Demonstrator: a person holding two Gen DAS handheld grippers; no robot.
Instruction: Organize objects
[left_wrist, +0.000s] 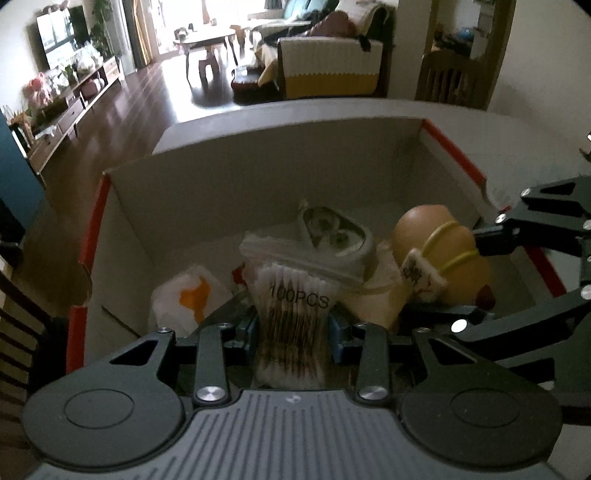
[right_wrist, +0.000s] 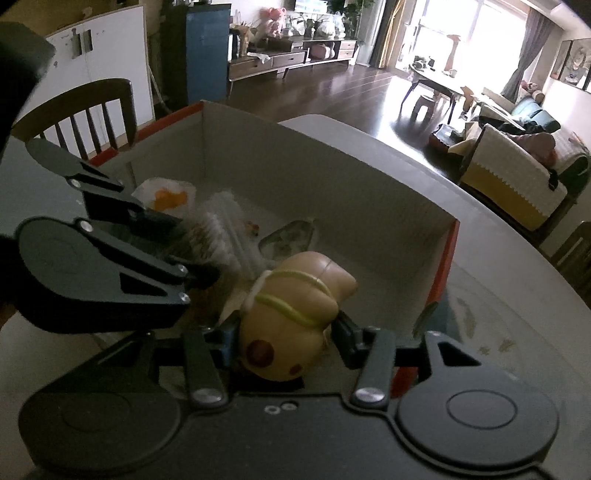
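Two grippers over the open box (left_wrist: 258, 177). Left wrist: left gripper (left_wrist: 293, 332) clamps the cotton-swab bag (left_wrist: 295, 295), long axis pointing forward into the box. Right wrist: right gripper (right_wrist: 284, 343) grasps the tan toy (right_wrist: 295, 314) above the near rim, box interior straight ahead.

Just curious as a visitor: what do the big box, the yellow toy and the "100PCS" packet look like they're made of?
Box: looks like cardboard, matte grey inside, with folded walls and red outer edges.
Yellow toy: probably smooth moulded plastic or vinyl with a slight sheen.
Packet: thin clear plastic film, glossy and crinkled, seemingly full of cotton swabs with white tips.
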